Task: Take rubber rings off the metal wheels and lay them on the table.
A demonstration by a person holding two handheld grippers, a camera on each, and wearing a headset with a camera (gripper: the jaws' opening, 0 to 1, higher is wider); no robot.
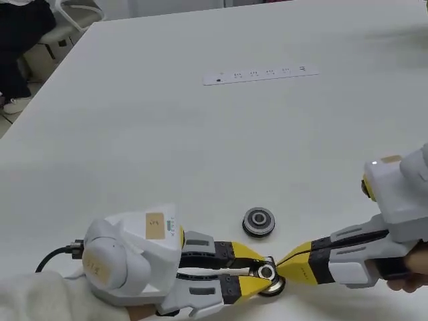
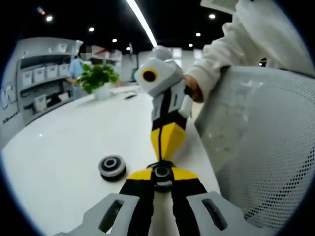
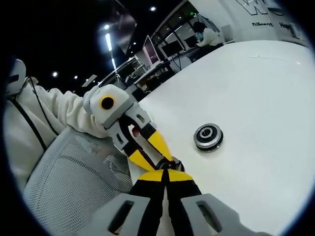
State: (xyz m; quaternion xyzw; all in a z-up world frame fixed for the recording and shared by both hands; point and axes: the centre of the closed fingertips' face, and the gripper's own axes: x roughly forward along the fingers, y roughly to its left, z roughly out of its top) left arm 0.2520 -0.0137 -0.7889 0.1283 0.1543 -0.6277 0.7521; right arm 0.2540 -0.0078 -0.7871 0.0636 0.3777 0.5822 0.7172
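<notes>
- The left tongs (image 1: 261, 271) are clamped on a small metal wheel (image 1: 269, 274). They hold it low over the near edge of the white worktop (image 1: 167, 147).
- The right tongs (image 1: 284, 265) come in from the other side. Their yellow tips are pressed together right at the rim of that held wheel.
- The tips meet in too small a spot to tell if they have pinched the rubber ring or are just touching the wheel.
- The step looks like pulling the ring off this first wheel, and it does not look finished.
- Next, the right tongs need a good pinch on the soft ring alone. Then they must pull it away while the left tongs keep the wheel from turning or slipping.
- The ring may be tight and could snap back, or the wheel could pop out of the grip.
- A second wheel (image 1: 259, 221) lies flat on the worktop, just beyond the tongs. Its dark rubber ring (image 1: 246, 223) is on it, so it seems to be waiting its turn.
- No loose ring can be made out on the worktop, so most of the job looks left to do.
- A white power strip (image 1: 261, 75) lies far back, well apart from the work.
</notes>
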